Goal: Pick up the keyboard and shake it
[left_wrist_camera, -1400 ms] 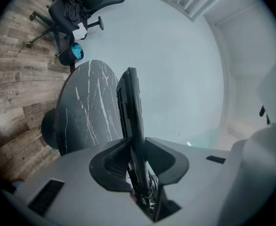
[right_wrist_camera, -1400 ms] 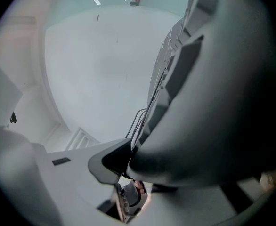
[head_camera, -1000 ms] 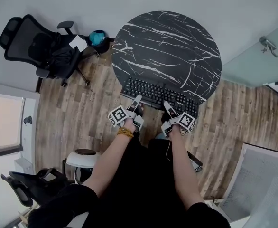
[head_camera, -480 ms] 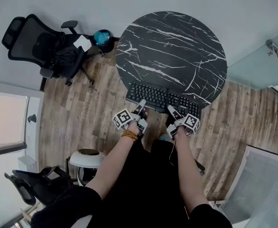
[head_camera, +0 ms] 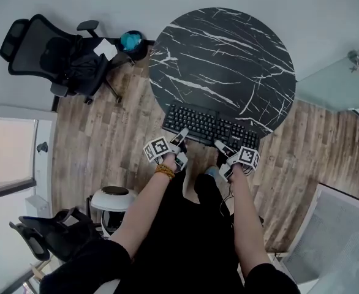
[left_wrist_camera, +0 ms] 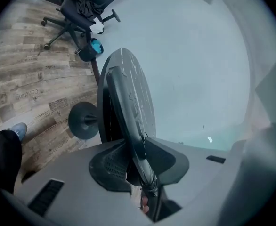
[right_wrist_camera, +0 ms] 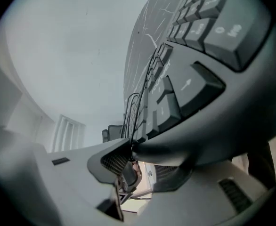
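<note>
- One keyboard [head_camera: 209, 126], one round table [head_camera: 228, 48], two grippers: that is the count at the centre of the picture, and we see each gripper in one of the person's hands.
- The keyboard lies along the table's near edge, with its near long side jutting past that edge toward the person. We cannot tell whether it rests on the top or hangs just above it.
- It is a black, full-width board with dark keys and pale lettering. The right gripper view shows an arrow key and a block of number keys close up.
- The left gripper [head_camera: 181, 135] pinches the keyboard's near edge towards its left end, with the thin black rim clamped between both jaws.
- The right gripper [head_camera: 220, 146] has the same edge between its jaws towards the right end. These jaws have just been opening a little, yet both tips sit against the board.
- The table top is black with white veins, and nothing but the keyboard is on it.
- On the wooden floor [head_camera: 106, 146] we count two seats of one kind, one office chair [head_camera: 51, 51] beyond the table's left edge and a second office chair [head_camera: 45, 241] nearer the person.
- A single white stool [head_camera: 112, 201] with a dark top stands between them.
</note>
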`<state>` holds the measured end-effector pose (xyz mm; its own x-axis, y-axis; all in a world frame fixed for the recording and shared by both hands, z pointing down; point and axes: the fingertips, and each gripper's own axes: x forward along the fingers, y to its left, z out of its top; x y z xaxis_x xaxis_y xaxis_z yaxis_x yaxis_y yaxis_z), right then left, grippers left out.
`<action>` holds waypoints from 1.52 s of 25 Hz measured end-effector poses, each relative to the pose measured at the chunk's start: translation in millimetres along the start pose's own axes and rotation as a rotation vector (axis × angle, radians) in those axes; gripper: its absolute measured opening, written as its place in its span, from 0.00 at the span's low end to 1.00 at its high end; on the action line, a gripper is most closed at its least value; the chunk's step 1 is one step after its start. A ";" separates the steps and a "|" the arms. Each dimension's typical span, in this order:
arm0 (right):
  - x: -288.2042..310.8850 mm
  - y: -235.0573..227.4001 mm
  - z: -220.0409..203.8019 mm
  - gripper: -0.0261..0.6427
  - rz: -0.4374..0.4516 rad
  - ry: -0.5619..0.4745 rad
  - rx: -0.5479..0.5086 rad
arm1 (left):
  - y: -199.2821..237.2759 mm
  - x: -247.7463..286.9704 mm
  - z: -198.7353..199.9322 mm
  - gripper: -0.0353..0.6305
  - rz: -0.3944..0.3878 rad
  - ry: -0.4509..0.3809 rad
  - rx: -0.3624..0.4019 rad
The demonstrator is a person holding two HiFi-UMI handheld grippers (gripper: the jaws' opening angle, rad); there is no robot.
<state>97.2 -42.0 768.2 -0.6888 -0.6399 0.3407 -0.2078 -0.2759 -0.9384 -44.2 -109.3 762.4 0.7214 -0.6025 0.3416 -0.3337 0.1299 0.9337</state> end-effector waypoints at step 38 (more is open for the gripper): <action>-24.1 -1.1 -37.8 0.18 -0.205 0.147 -0.291 | 1.8 -24.3 -88.6 0.33 0.062 0.532 0.556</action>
<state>87.8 0.8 758.9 -0.7001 -0.4774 0.5310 -0.5256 -0.1589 -0.8358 -8.5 -24.6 765.3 0.8394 -0.1287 0.5281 -0.5368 -0.3483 0.7684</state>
